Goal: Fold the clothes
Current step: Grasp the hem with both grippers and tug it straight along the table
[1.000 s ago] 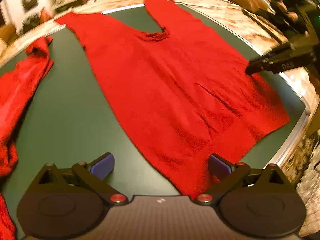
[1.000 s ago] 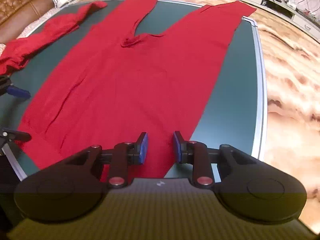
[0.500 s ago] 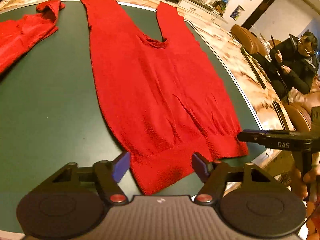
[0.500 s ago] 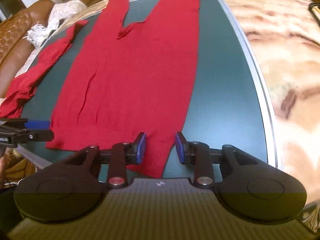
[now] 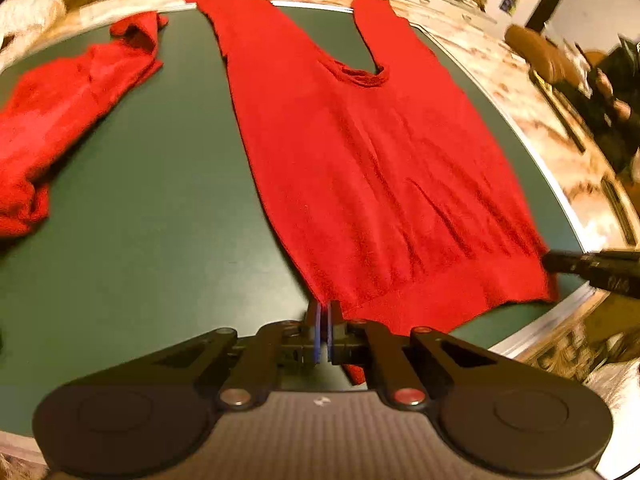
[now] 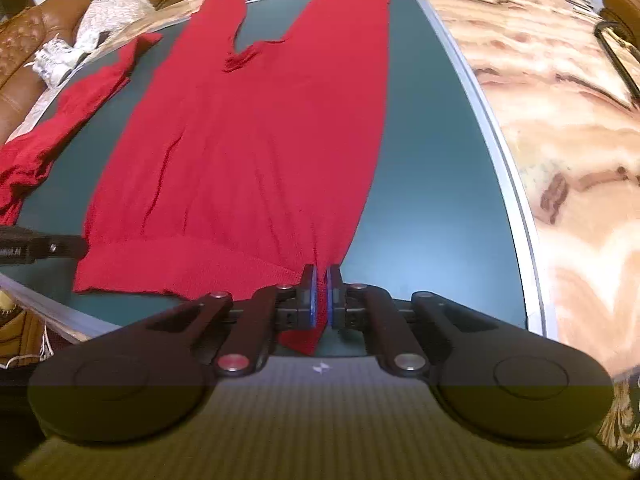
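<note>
The left hand-held gripper (image 5: 323, 322) sits low over the near edge of the counter (image 5: 160, 200), its fingers pointing forward across the top. Its blue pads are pressed together on the left bottom corner of the red garment (image 5: 360, 160), with a little red cloth showing below the linkage. Far to its left, well apart from it, a second red garment (image 5: 60, 120) lies crumpled in a heap on the dark green surface. Straight ahead and to the right of this hand-held gripper the red garment is spread flat, hem nearest, its two shoulder straps reaching the far edge and the neckline bunched between them. At the right end of the hem, a black finger of the other tool enters the left wrist view.

The right hand-held gripper (image 6: 320, 296) is held in the same low, forward pose at the opposite bottom corner. Its pads are clamped on the hem, and a flap of red cloth hangs below them. To its left the ribbed hem band runs across to the left tool's black finger at the frame edge.

The counter has a pale metal rim. To the right of the right hand-held gripper is a marbled tan floor (image 6: 560, 120). Far ahead and left stands a brown leather sofa (image 6: 24, 60) with white fabric (image 6: 92, 24) on it.
</note>
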The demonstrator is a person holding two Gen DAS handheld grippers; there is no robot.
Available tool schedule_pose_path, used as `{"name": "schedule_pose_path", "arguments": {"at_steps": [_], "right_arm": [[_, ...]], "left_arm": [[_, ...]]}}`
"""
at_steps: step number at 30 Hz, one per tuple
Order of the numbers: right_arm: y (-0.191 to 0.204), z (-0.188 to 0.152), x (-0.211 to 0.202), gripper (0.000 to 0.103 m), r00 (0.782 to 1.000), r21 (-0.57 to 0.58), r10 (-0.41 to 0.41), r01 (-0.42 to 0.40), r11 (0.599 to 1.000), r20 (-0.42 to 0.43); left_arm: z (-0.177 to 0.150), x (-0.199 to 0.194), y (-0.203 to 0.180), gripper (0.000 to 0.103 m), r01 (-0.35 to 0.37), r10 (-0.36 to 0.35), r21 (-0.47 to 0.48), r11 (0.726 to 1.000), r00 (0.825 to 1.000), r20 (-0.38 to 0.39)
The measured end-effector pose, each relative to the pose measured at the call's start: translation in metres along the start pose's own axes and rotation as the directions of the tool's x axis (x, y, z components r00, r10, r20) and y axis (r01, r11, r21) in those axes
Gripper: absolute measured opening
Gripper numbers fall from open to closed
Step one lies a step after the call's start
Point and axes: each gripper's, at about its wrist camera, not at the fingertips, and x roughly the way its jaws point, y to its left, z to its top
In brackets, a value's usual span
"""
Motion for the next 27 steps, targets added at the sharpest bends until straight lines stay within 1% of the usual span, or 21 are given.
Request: {"name": "schedule_pose_path", "arguments": {"at_steps": [4,6,8,10,11,12,13,14,15,16,18,19,20,21,22,23,24,25,27], "right_arm": [[0.003,-0.006,-0.004,0.006,1.0,0.0,-0.024,0.024,1.0,-0.003],[0.005,-0.008,-0.005,0.006,0.999,-0.002,-0.034,0.034,0.999,-0.003],[0.007,-0.009,-0.006,0.006,0.999,-0.003,-0.046,0.046,0.999,-0.006],[0.006,-0.008,-0.007,0.008,0.999,0.025,-0.052,0.052,0.998,0.008],[0.005,-0.007,-0.009,0.009,0.998,0.045,-0.053,0.052,0.998,0.022],[0.004,-0.007,-0.013,0.013,0.998,0.06,-0.04,0.037,0.997,0.047],[0.006,-0.007,-0.017,0.018,0.998,0.066,-0.003,-0.001,0.998,0.063],[0.01,-0.007,-0.021,0.032,0.996,0.063,0.053,-0.057,0.996,0.074],[0.016,-0.008,-0.023,0.042,0.993,0.05,0.079,-0.083,0.995,0.086],[0.021,-0.009,-0.026,0.044,0.99,0.037,0.102,-0.106,0.994,0.097],[0.033,-0.011,-0.028,0.045,0.991,0.013,0.079,-0.081,0.997,0.109],[0.035,-0.012,-0.027,0.045,0.991,0.021,0.075,-0.077,0.997,0.108],[0.036,-0.013,-0.026,0.045,0.992,0.03,0.071,-0.074,0.997,0.108],[0.035,-0.014,-0.026,0.045,0.993,0.05,0.053,-0.058,0.997,0.108],[0.032,-0.016,-0.025,0.045,0.994,0.069,0.036,-0.044,0.997,0.107],[0.029,-0.017,-0.025,0.045,0.994,0.085,0.032,-0.041,0.996,0.107],[0.026,-0.019,-0.024,0.045,0.994,0.104,0.026,-0.037,0.994,0.104],[0.022,-0.021,-0.023,0.045,0.995,0.124,0.02,-0.033,0.992,0.102],[0.017,-0.026,-0.023,0.045,0.994,0.15,0.008,-0.023,0.988,0.105]], "left_arm": [[-0.003,-0.004,0.002,0.003,-0.011,0.011,0.037,0.999,1.0,-0.002],[-0.005,-0.006,0.004,0.003,-0.005,0.005,0.04,0.999,1.0,-0.004],[-0.007,-0.009,0.011,0.003,0.006,-0.006,0.02,1.0,1.0,-0.002],[-0.01,-0.011,0.016,0.004,0.037,-0.037,-0.003,0.999,0.999,-0.004],[-0.01,-0.012,0.019,0.022,0.074,-0.075,-0.031,0.997,0.997,-0.009],[-0.01,-0.012,0.023,0.048,0.113,-0.114,-0.059,0.992,0.993,-0.013],[-0.008,-0.012,0.025,0.061,0.13,-0.13,-0.078,0.988,0.991,-0.005],[-0.007,-0.013,0.027,0.075,0.146,-0.146,-0.097,0.985,0.989,0.004],[-0.006,-0.013,0.024,0.076,0.13,-0.129,-0.087,0.988,0.991,0.014],[-0.004,-0.01,0.022,0.076,0.114,-0.114,-0.083,0.99,0.993,0.009],[-0.002,-0.007,0.019,0.077,0.106,-0.106,-0.087,0.991,0.994,0.006],[0.0,-0.006,0.017,0.077,0.103,-0.103,-0.089,0.991,0.995,0.005],[0.001,-0.005,0.016,0.073,0.099,-0.099,-0.092,0.991,0.995,0.003],[0.002,-0.004,0.013,0.065,0.099,-0.099,-0.089,0.991,0.995,0.007],[0.001,-0.003,0.007,0.059,0.068,-0.068,-0.061,0.996,0.998,0.008],[0.001,-0.002,0.0,0.037,0.036,-0.036,-0.031,0.999,0.999,0.01],[0.0,0.0,-0.007,0.022,0.003,-0.003,-0.002,1.0,1.0,0.012],[0.0,0.001,-0.014,0.022,-0.03,0.029,0.027,0.999,0.999,0.016],[0.0,0.002,-0.022,0.012,-0.064,0.063,0.059,0.996,0.998,0.014]]}}
